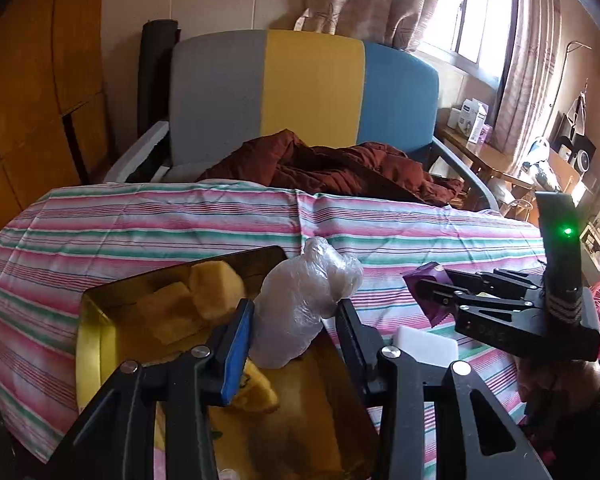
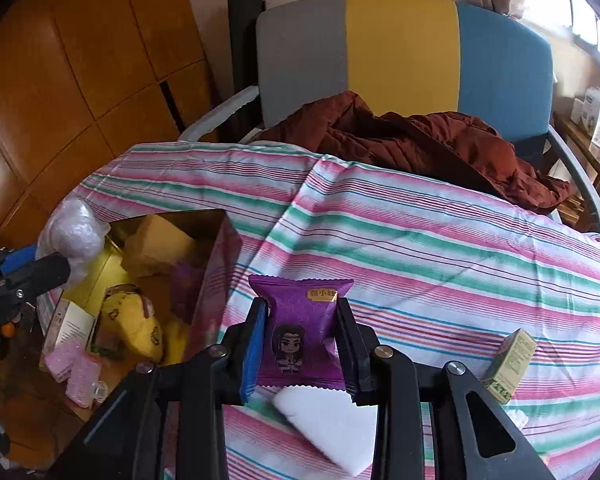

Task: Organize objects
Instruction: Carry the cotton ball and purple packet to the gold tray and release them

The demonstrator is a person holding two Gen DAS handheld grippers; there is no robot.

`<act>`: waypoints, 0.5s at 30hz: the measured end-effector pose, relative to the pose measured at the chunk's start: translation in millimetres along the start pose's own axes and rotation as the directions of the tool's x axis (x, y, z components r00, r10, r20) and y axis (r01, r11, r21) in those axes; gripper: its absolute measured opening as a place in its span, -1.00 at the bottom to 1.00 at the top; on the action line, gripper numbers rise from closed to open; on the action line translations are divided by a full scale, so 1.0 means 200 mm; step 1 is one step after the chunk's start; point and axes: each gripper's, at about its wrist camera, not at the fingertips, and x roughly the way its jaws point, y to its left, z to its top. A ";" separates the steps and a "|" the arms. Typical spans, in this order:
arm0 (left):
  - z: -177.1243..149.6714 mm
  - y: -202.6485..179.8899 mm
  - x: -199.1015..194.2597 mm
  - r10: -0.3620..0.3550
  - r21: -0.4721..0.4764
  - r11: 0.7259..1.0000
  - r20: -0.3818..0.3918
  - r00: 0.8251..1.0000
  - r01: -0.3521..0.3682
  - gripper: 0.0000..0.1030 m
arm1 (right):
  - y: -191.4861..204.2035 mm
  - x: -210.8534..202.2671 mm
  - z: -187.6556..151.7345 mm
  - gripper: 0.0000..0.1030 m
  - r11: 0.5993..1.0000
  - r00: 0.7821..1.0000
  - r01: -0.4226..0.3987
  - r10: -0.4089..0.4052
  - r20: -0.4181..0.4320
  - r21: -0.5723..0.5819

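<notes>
My left gripper pinches a crumpled clear bag between its fingers, up over the shiny gold box. My right gripper squeezes a purple snack pack above the striped cloth. Under the pack lies a white block. A small green box stands near it on the right. Inside the gold box I see a yellow toy, a tan block and something pink.

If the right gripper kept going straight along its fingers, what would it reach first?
Holding the purple snack packet, the right gripper points across bare striped cloth. The first obstacle looks like the brown jacket on the chair, though depth is unclear.
</notes>
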 end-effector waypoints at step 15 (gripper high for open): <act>-0.34 0.62 -0.14 0.062 -0.209 0.976 -0.018 0.998 -0.065 -0.18 | 0.58 0.06 -0.08 -0.35 0.988 0.992 -0.116 0.111 -0.060 -0.103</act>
